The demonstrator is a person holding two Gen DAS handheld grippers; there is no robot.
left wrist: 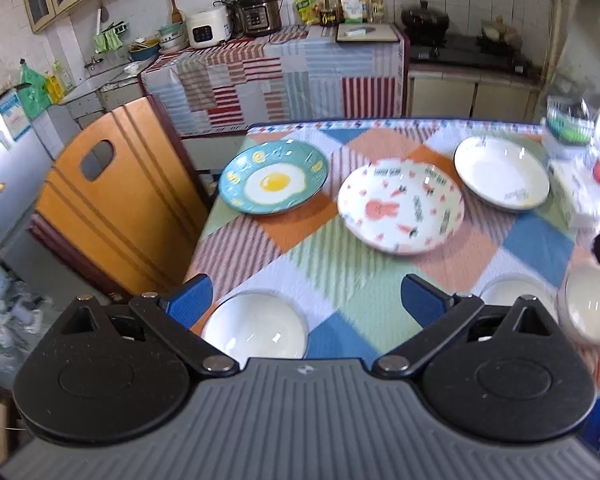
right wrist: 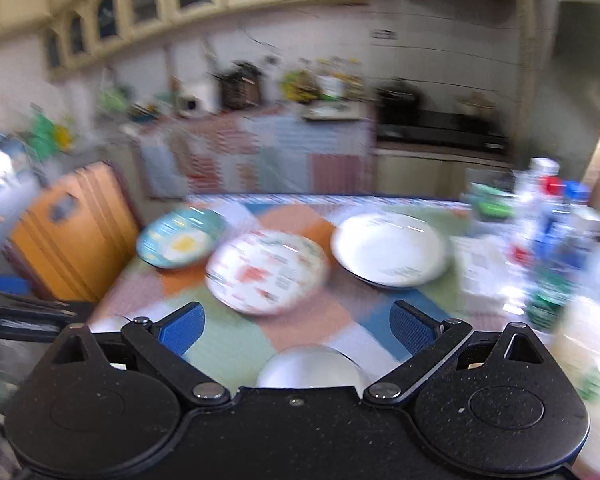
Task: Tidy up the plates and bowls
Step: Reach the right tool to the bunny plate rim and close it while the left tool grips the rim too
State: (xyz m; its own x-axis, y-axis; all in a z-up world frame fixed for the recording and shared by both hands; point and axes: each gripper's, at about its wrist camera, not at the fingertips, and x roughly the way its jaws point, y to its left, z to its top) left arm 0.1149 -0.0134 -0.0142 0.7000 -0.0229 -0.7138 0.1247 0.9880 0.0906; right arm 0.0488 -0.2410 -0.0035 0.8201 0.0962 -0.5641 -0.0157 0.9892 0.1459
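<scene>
Spread wide over the checked tablecloth point(left wrist: 340, 264), the left gripper point(left wrist: 306, 300) hangs above a white bowl point(left wrist: 256, 330) at six o'clock; egg plate point(left wrist: 273, 176) at eleven, rabbit plate point(left wrist: 400, 206) at twelve, white plate point(left wrist: 501, 176) at one. The right gripper point(right wrist: 296, 330) gapes empty too.

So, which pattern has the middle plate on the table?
White middle plate with a pink rabbit and small carrots; the left wrist view shows it best.
</scene>
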